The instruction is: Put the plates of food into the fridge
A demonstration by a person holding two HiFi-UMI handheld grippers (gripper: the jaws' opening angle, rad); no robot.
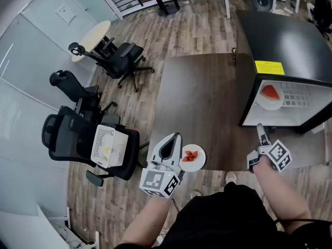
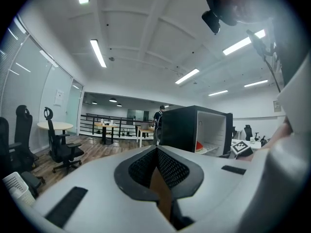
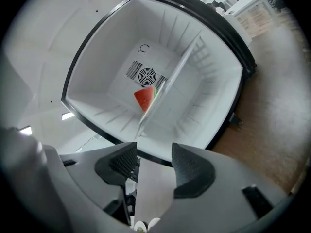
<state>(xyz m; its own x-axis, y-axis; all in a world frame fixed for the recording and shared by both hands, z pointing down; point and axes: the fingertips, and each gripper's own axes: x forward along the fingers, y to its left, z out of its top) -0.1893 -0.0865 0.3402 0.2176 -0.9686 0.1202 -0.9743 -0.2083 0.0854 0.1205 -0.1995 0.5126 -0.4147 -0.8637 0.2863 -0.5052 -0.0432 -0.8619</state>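
Note:
A small white plate of strawberries (image 1: 193, 157) sits on the dark table (image 1: 202, 97) near its front edge. My left gripper (image 1: 177, 136) hovers just left of that plate, jaws shut with nothing in them; the left gripper view (image 2: 156, 150) shows the pads meeting. A black mini fridge (image 1: 282, 40) stands open at the table's right end. Inside it, on the shelf, lies a plate with a watermelon slice (image 1: 270, 94) (image 3: 145, 99). My right gripper (image 1: 259, 128) (image 3: 153, 153) is in front of the fridge opening (image 3: 228, 47), open and empty.
Black office chairs (image 1: 122, 58) stand left of the table; one carries a white basket (image 1: 109, 146). A round pale table (image 1: 93, 35) is further back. The fridge (image 2: 189, 127) shows side-on in the left gripper view, with a person (image 2: 158, 116) far behind it.

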